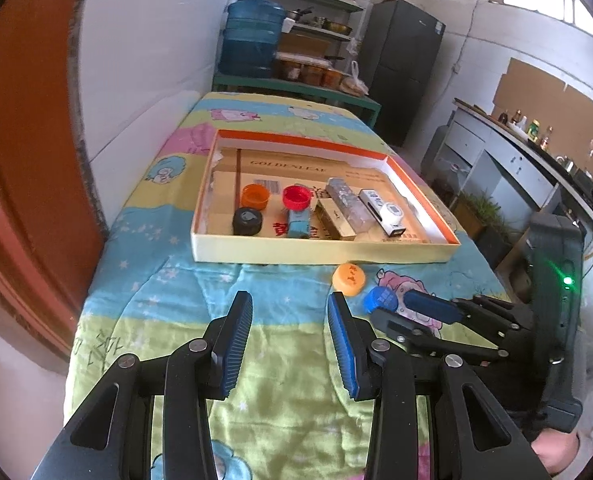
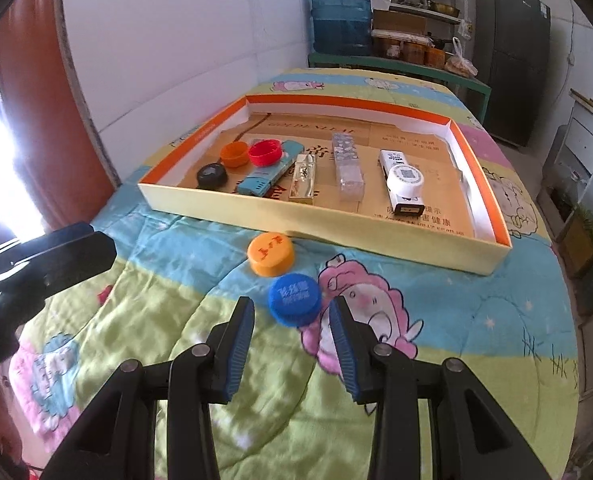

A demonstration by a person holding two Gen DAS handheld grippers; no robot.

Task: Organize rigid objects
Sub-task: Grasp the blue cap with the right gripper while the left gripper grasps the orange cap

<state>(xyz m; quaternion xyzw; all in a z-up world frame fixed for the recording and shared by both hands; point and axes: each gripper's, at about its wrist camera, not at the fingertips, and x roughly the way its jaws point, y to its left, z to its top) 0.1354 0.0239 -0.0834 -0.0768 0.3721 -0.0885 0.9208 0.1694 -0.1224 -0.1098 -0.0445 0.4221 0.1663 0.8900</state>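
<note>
Cartoon quilt (image 2: 436, 360) w/ blue cap (image 2: 295, 299) just ahead of right gripper (image 2: 292, 314), jaws apart, nothing held; left gripper (image 1: 290, 308) likewise.

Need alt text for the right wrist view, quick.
The right hand-held gripper hangs open just short of a blue cap on a cartoon quilt. An orange cap lies beyond it, before a shallow box holding sorted items.

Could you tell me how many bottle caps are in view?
5: orange cap, red cap and black cap in the box; yellow-orange cap and blue cap on the blanket.
</note>
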